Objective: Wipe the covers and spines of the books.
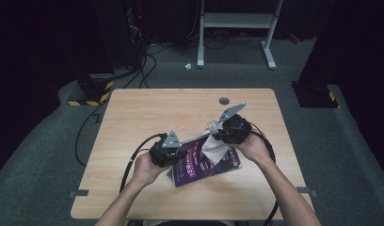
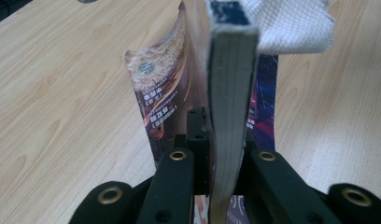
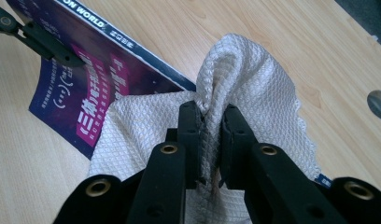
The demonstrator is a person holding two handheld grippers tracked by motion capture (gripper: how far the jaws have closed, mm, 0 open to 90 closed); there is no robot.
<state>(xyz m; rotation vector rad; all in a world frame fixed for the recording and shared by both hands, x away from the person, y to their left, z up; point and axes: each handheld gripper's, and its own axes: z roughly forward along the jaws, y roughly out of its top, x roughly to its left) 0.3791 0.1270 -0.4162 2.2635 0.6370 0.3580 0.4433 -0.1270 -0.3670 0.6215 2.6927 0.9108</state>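
The jaws of both grippers were clamped: the left gripper (image 1: 177, 155) had its 2 black jaws pinched on the edge of the book (image 1: 206, 162), and the right gripper (image 1: 218, 134) had its jaws squeezed on a bunched fold of the white cloth (image 1: 213, 148). The wooden table (image 1: 148, 113) took up the middle of the high view, with the work sitting right of centre in its lower half. There the book lay with its purple cover up, its left edge raised by the left gripper and its right part under the cloth. In the left gripper view the book's page block (image 2: 230, 107) rose from the bottom centre between the jaws, its glossy cover (image 2: 160, 98) curling away at centre left, and the cloth (image 2: 291, 23) hung over the top right. In the right gripper view the cloth (image 3: 244, 79) ballooned above the jaws at centre while the book (image 3: 81, 70) ran across the upper left, with the other gripper's jaw tip (image 3: 39, 39) on it. The book looked fairly thick and moderately heavy, its pages firm as a block but its soft cover bendy and slick, so a grip on the full thickness near the spine or edge would seem safest. The cloth looked light, limp and textured, easy to pinch anywhere in a gathered fold, and likely to drape and slide across the cover. A small round grommet (image 1: 223, 100) sat at the table's upper middle.
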